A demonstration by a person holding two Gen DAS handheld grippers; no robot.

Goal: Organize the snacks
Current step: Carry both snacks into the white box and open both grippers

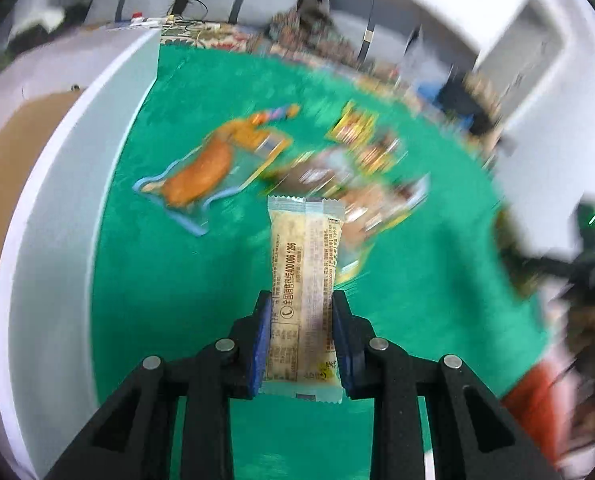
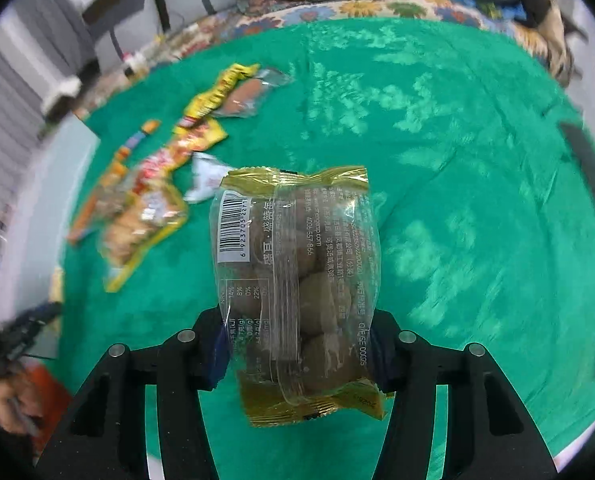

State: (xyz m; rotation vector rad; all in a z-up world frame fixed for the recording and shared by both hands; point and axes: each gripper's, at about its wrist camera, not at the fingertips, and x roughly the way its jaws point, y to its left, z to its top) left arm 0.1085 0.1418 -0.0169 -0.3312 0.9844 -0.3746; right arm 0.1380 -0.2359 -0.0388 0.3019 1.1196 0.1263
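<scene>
Nearest our lenses, both sets of jaws are clamped on packets: left gripper point(image 1: 302, 322) pinches a slim, pale bar wrapper point(image 1: 304, 276) with crimped ends at frame centre; right gripper point(image 2: 297, 344) squeezes a clear, gold-edged bag point(image 2: 297, 280) of round brown lumps, crinkly film. We judge sorting barely half done: a loose heap of glossy snacks point(image 2: 145, 200) lies mid-left on the fuzzy green cloth point(image 2: 457, 200). White bin wall point(image 1: 77, 220) stands at left.

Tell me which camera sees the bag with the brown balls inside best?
The right wrist view. The clear, gold-edged snack bag fills the middle, sharp enough to show its barcode, clamped in the right gripper. The left wrist view does not show it; there the left gripper holds a pale snack bar.
</scene>
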